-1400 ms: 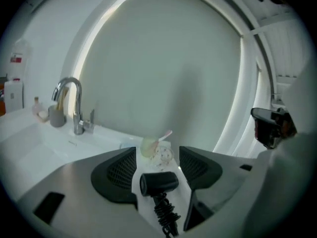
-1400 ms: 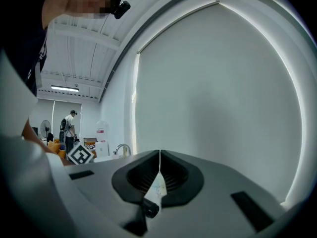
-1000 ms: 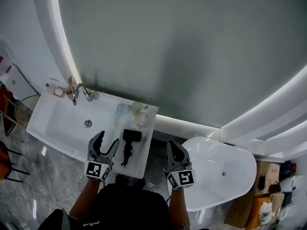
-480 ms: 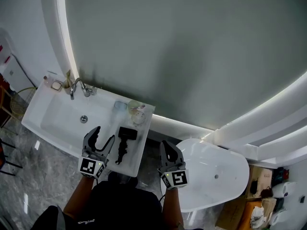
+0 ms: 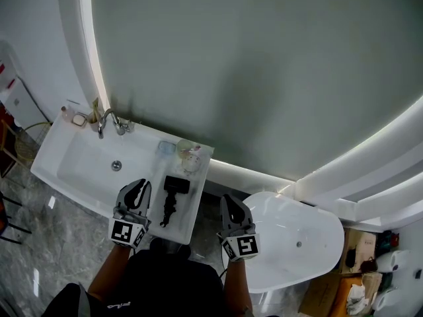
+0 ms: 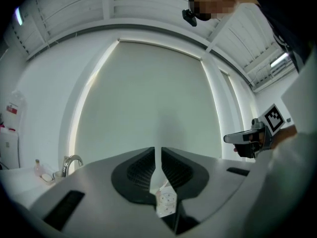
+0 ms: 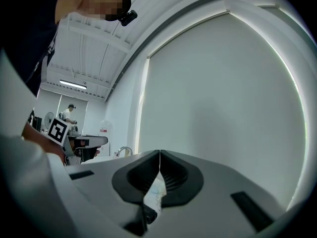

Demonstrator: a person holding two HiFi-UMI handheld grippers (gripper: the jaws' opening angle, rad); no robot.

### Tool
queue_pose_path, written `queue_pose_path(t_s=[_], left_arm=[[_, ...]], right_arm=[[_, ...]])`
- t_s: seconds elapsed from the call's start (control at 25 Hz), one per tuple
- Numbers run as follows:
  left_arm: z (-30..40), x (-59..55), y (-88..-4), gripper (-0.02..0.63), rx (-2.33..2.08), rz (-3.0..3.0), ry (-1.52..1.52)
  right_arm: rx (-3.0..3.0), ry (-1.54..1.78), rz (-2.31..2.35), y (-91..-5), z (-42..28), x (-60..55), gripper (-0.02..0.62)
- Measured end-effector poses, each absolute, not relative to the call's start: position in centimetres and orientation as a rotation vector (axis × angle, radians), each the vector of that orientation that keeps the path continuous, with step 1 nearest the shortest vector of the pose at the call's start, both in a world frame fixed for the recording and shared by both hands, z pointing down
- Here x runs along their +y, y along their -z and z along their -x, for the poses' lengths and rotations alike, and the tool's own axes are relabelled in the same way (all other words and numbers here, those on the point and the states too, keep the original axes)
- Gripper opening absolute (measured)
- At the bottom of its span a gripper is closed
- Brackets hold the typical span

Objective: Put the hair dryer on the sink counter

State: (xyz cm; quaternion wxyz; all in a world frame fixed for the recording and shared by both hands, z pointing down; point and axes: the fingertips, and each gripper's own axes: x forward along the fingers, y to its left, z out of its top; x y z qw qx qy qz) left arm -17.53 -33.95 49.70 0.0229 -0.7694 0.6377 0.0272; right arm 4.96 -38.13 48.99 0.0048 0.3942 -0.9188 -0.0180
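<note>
A black hair dryer lies on the white sink counter, right of the basin, with its cord bunched toward the front edge. My left gripper hovers over the counter's front edge, just left of the dryer and clear of it. Its jaws have just been closing and now stand together with only a thin slit and nothing between them. My right gripper hangs right of the counter, off its edge, shut and empty.
The basin with a chrome faucet takes up the counter's left part. Glass cups stand at the counter's back, behind the dryer. A white bathtub sits to the right, under a large lit mirror.
The left gripper's jaws, wide open in both earlier frames, now stand closed on nothing. Both hands and the dryer stay where they were.
</note>
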Motion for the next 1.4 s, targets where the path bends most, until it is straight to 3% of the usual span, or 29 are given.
queue_pose_path(t_s=[0.24, 1.4], left_arm=[[17.6, -33.5, -49.2, 0.026, 1.958, 2.353, -0.085], [18.5, -33.1, -50.6, 0.028, 1.933, 2.459, -0.034]], right_arm=[[-2.884, 0.061, -1.232, -48.7, -4.8, -38.0, 0.029], [-2.846, 0.009, -1.215, -50.0, -4.2, -37.9, 0.028]])
